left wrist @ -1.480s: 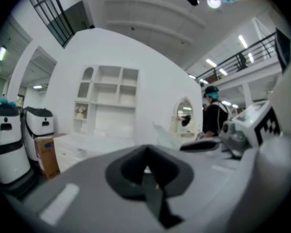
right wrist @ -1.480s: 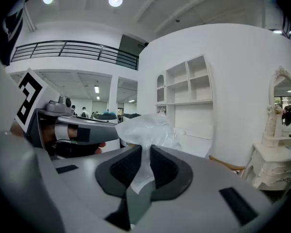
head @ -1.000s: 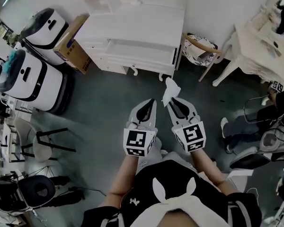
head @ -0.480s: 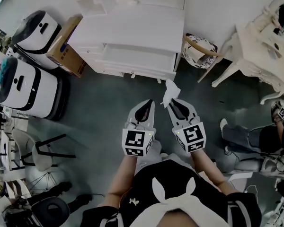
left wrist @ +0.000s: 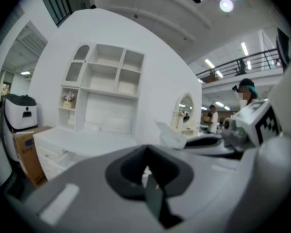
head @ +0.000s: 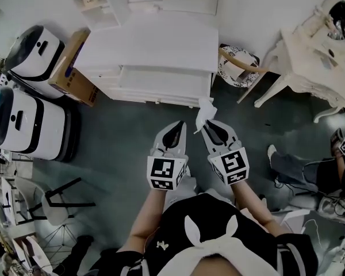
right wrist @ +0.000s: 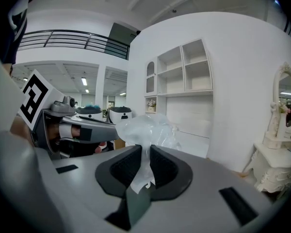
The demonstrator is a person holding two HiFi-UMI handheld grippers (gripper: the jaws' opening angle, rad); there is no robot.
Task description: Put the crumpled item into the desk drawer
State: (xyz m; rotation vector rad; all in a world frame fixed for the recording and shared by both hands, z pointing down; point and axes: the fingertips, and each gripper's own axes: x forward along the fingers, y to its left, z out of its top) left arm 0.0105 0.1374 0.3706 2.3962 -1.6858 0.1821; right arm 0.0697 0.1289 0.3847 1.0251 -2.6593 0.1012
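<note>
The crumpled item (head: 205,110), a white, thin, wrinkled sheet, sticks up from my right gripper (head: 207,126), which is shut on it. In the right gripper view the crumpled item (right wrist: 146,130) bulges above the pinching jaws of the right gripper (right wrist: 142,161). Just to the left of it, my left gripper (head: 180,124) is level with it and shut on nothing; in its own view the left gripper (left wrist: 146,173) shows no gap. The white desk (head: 155,36) stands ahead, and a drawer (head: 161,77) is pulled out of its front. Both grippers hover over the floor short of the drawer.
Two white machines (head: 26,122) and a cardboard box (head: 69,68) stand left of the desk. A round patterned stool (head: 237,65) and a white dressing table (head: 313,59) are to the right. A person's legs (head: 296,165) are at the right. A black-legged chair (head: 57,197) is at the lower left.
The desk has come closer and sits lower in the head view. Both grippers keep their pose side by side, and the right one still holds the crumpled item.
</note>
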